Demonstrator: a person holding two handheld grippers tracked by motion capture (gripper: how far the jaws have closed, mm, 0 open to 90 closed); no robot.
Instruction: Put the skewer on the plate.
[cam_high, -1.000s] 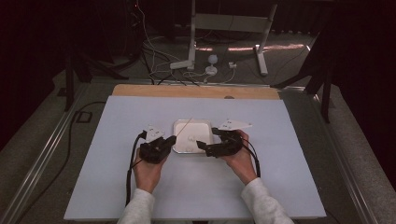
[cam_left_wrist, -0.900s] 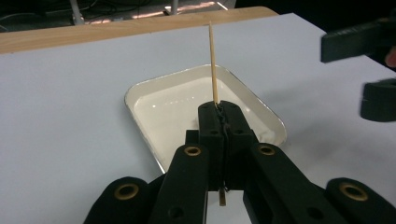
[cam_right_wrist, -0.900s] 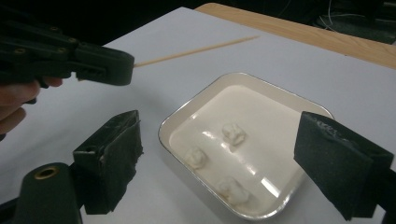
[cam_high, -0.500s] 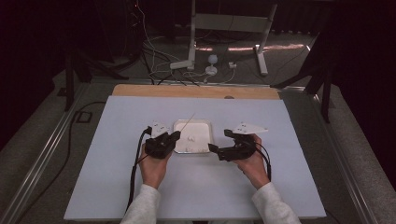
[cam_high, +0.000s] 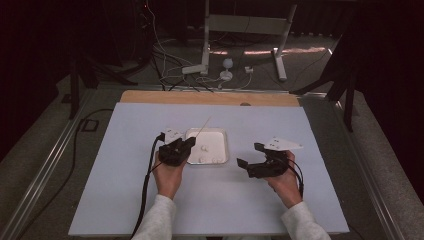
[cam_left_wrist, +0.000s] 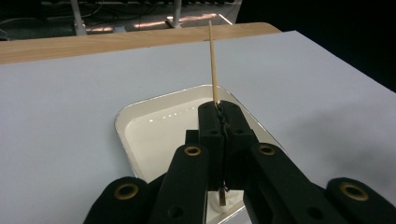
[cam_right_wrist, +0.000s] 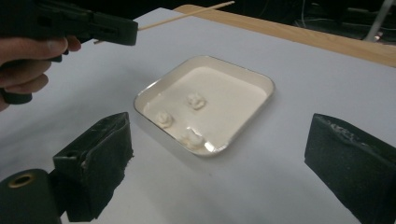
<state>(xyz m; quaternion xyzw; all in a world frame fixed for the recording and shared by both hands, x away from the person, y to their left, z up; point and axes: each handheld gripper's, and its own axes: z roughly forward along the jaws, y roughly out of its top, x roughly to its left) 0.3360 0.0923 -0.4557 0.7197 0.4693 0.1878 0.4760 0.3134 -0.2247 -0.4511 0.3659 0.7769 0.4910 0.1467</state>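
In the high view, the left gripper (cam_high: 186, 145) sits at centre frame, clamped on a thin wooden skewer (cam_high: 202, 127) that slants up over the white tray (cam_high: 223, 135). The right gripper (cam_high: 248, 159), lower right of the tray, has just been opening, with nothing between its jaws. I judge the step to be readying the skewer to spear one of the small white pieces (cam_high: 204, 148); next the right gripper must pick one.

In the left gripper view, the skewer (cam_left_wrist: 213, 65) rises from the shut jaws at centre; its lower end is hidden.

In the right gripper view, three pieces (cam_right_wrist: 196, 100) lie in the tray (cam_right_wrist: 261, 100) at centre; what they are is hard to tell.
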